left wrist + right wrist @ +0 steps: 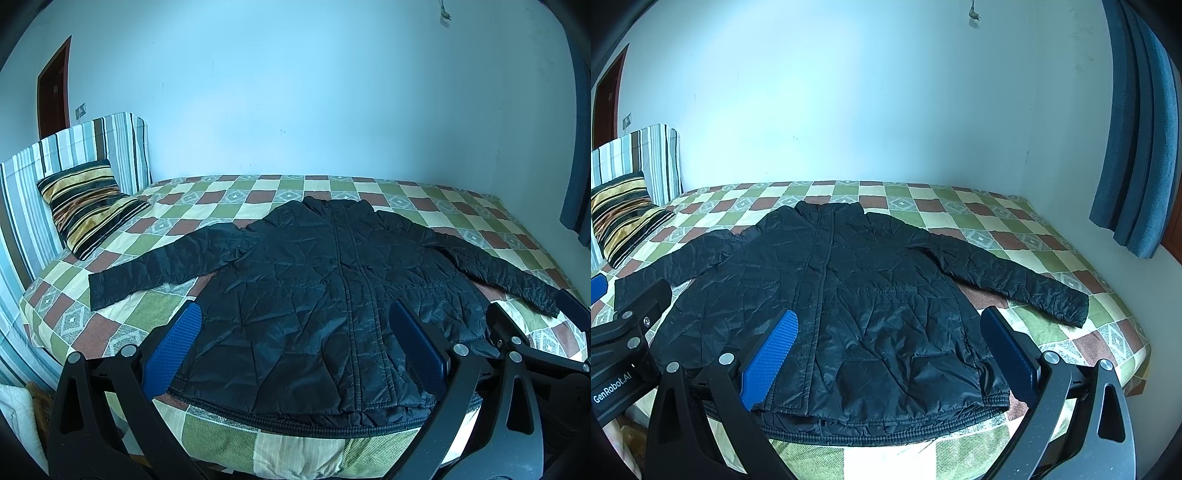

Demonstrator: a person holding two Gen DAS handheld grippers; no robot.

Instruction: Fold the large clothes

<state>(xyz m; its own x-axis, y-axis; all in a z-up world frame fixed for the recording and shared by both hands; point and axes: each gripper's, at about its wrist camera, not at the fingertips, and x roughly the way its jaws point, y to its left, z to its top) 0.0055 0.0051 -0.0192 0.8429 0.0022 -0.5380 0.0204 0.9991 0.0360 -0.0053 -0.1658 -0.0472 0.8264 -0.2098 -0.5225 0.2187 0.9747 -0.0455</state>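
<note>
Folding has not begun: jacket [325, 295] lies flat on the bed [295, 446], both grippers' fingers spread empty; likely next, pinching a sleeve [1027, 284].

You have one black quilted jacket [314, 288] spread flat, front up, on the checked bed [229, 439]. Its zip is closed and runs straight from the collar at the far end to the ribbed hem at the near edge of the bed. Both sleeves lie out to the sides, angled slightly toward you, cuffs flat. The shiny fabric is creased all over. Nothing is folded yet.
</note>
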